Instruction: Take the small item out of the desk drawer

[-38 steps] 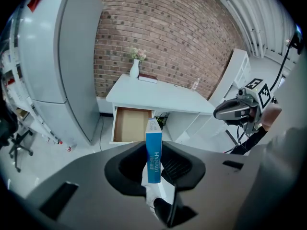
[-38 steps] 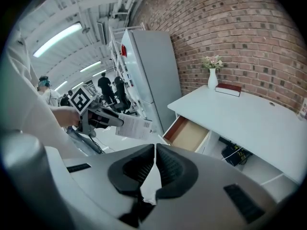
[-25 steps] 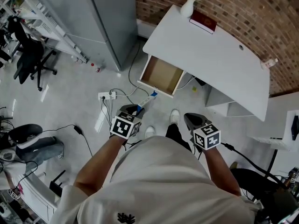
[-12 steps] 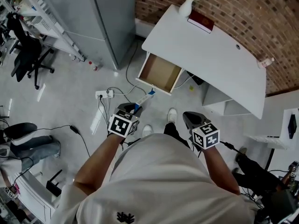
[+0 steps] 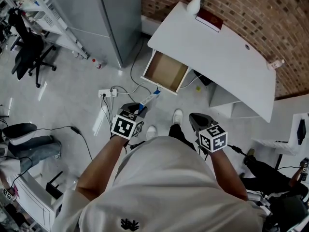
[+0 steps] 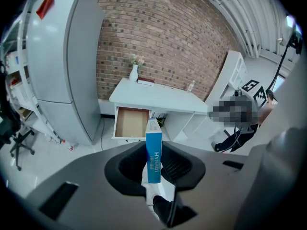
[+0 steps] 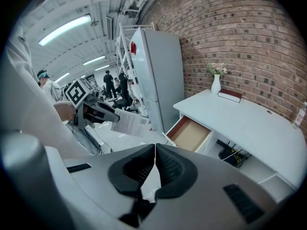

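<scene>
- Since the small blue-and-white box point(image 6: 153, 152) is clamped between the jaws of the left gripper point(image 6: 154, 164), well apart from the open drawer point(image 6: 130, 122), the taking-out itself is judged to be done.
- The box is gripped by its near end only, with its narrow blue edge turned up towards the left gripper view. Its long axis is laid along the line of the jaws, so its far end is thrust out ahead of them, towards the drawer and the white desk point(image 5: 217, 52).
- In the head view the box point(image 5: 149, 98) is seen jutting from the left gripper point(image 5: 136, 108) over the floor point(image 5: 72, 95). The drawer point(image 5: 165, 72) is farther on along roughly the same line, and nothing is seen on its brown bottom.
- The jaws of the right gripper point(image 7: 154, 164) are brought together with nothing between them. In the head view the right gripper point(image 5: 195, 121) is held beside the left one, farther from the drawer point(image 7: 190, 132).
- The left gripper is therefore both the nearer one and the loaded one. Any setting-down on the desk is judged to fall to it, with the box led far end first.
- Because the box is held at one end, a knock on the free end could be expected to pivot it between the pads.
</scene>
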The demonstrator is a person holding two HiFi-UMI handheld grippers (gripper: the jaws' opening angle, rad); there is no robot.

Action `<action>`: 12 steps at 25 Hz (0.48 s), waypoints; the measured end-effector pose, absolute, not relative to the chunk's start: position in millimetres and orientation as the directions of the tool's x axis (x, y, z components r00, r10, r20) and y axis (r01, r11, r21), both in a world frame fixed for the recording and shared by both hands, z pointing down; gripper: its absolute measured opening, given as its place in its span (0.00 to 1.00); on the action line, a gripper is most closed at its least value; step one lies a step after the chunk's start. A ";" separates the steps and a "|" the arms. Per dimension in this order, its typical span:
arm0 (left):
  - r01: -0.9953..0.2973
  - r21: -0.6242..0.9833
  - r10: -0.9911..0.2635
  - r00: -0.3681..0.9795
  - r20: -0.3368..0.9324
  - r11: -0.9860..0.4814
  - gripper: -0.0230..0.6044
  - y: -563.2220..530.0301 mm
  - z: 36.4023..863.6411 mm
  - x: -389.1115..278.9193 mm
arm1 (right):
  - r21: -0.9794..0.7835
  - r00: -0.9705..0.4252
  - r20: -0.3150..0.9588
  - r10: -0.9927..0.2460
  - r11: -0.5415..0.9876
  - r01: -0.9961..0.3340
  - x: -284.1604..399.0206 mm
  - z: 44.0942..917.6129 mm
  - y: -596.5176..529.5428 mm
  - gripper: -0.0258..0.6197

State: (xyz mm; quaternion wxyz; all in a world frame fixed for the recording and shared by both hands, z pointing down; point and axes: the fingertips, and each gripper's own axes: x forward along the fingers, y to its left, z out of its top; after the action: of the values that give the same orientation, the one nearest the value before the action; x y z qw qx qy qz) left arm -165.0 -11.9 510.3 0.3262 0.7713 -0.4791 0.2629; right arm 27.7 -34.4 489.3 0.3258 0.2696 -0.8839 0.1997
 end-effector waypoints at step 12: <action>-0.902 0.249 -0.550 0.415 0.725 -0.352 0.20 -18.7 515.9 -144.3 | -0.193 -0.634 0.692 -0.346 0.757 -0.625 43.1 496.0 -37.1 0.09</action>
State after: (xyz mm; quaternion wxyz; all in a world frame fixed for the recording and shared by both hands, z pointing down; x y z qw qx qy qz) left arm -144.3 -18.7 515.9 0.3243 0.7762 -0.4676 0.2715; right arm 43.1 -37.1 496.0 0.3268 0.2764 -0.8784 0.2128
